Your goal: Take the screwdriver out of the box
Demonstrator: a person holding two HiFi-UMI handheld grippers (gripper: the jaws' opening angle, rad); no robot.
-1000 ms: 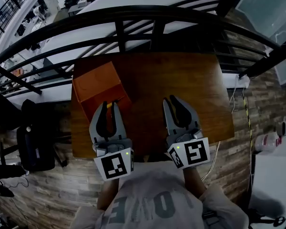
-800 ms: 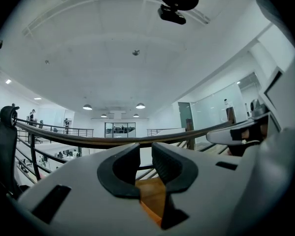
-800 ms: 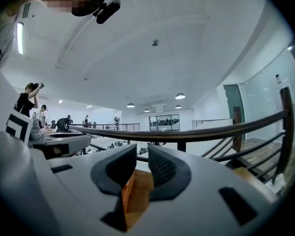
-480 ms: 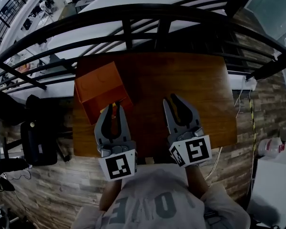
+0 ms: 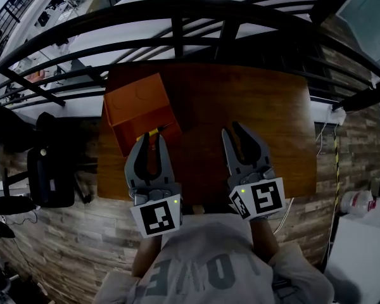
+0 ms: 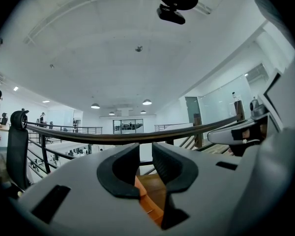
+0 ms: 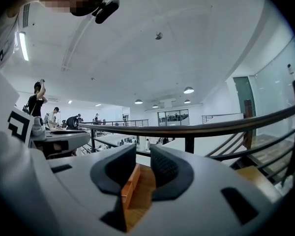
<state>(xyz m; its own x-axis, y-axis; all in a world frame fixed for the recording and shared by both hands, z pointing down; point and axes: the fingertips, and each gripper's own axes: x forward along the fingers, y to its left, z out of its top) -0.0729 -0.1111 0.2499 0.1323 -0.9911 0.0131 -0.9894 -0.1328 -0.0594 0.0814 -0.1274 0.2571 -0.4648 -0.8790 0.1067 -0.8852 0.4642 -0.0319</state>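
Observation:
An orange box (image 5: 134, 106) sits at the far left of the wooden table (image 5: 253, 106). At its near edge lies a thin screwdriver (image 5: 153, 132) with a yellow handle. My left gripper (image 5: 150, 136) hovers with its tips right by that yellow handle, jaws shut and nothing between them. In the left gripper view, the left gripper (image 6: 145, 149) shows only a slit, with the orange box (image 6: 146, 203) beyond. My right gripper (image 5: 233, 129) is over the table's middle, also shut and empty. In the right gripper view, the right gripper (image 7: 143, 151) has the box (image 7: 130, 183) ahead to its left.
A dark metal railing (image 5: 196, 27) runs along the table's far side, with a drop to a lower floor beyond. A black chair (image 5: 47, 170) stands left of the table. A cable (image 5: 334, 151) hangs off the right side.
The head camera has shifted a little. The right gripper has drifted slightly. Both grippers keep their jaws as they were, near the table's front half.

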